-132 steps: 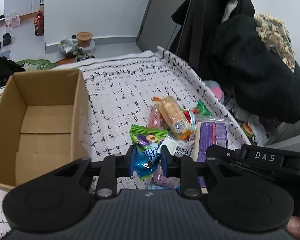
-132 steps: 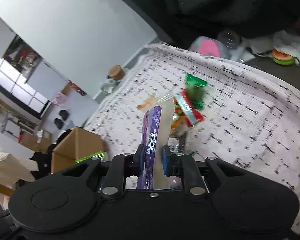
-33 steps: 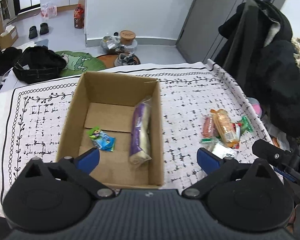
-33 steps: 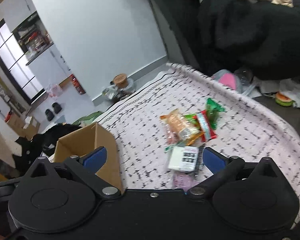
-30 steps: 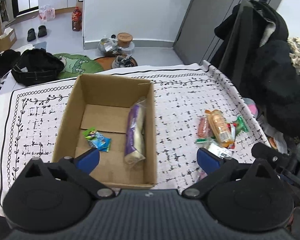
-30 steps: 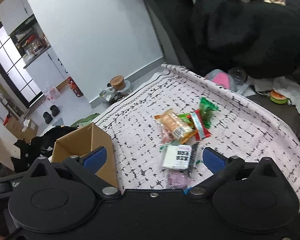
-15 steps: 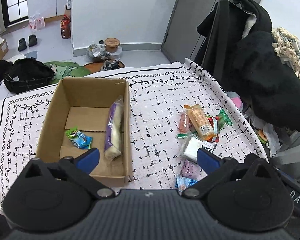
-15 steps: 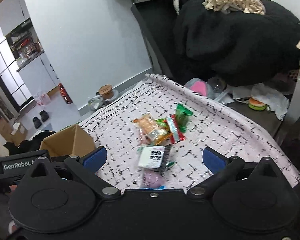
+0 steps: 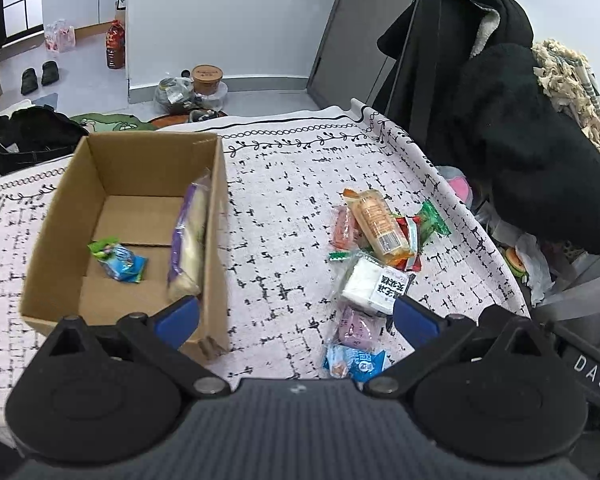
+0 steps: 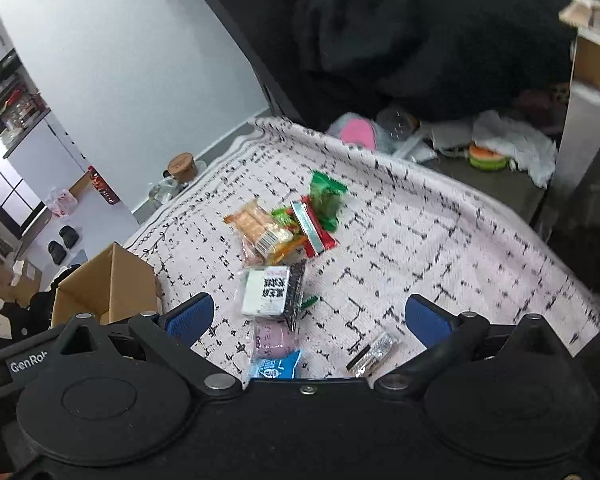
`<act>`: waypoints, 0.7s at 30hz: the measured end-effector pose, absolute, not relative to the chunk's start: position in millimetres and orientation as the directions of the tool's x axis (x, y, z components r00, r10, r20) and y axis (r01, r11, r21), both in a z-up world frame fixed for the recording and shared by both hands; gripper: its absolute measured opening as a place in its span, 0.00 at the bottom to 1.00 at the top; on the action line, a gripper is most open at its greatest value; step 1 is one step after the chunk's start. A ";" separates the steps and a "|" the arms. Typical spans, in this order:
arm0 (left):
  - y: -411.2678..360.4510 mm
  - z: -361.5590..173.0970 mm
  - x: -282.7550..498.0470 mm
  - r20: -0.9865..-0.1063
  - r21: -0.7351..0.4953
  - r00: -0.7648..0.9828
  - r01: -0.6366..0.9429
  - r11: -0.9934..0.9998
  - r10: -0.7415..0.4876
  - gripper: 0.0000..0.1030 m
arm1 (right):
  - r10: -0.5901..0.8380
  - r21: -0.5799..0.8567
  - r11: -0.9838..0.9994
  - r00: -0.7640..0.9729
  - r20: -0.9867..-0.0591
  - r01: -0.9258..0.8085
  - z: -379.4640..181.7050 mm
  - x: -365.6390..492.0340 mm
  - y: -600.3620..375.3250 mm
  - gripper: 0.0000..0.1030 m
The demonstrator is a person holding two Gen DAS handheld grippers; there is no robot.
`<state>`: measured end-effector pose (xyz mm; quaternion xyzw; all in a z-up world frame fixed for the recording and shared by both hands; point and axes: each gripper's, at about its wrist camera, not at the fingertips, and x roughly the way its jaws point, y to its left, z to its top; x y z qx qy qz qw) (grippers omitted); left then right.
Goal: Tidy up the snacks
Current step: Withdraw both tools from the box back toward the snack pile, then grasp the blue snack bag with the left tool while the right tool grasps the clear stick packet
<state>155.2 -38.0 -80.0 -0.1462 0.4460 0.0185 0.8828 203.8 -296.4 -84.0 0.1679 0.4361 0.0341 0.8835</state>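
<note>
Behind left gripper (image 9: pixel 296 322), blue packet (image 9: pixel 354 363) half-hidden

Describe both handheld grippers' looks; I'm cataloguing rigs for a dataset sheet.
The left gripper has a black body with two round discs, a ribbed grey centre panel, silver screws and blue finger pads. The right gripper is all black with the same discs, screws and blue pads; white lettering reads "DAS" on its side and "GenRob" on the left gripper's.
</note>
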 end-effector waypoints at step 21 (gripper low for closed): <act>-63.4 -157.1 181.7 -0.834 -0.366 0.485 -0.129 0.922 -0.263 0.66 | 0.322 0.499 0.822 0.497 -0.806 0.276 -126.5 228.7 -319.0 0.73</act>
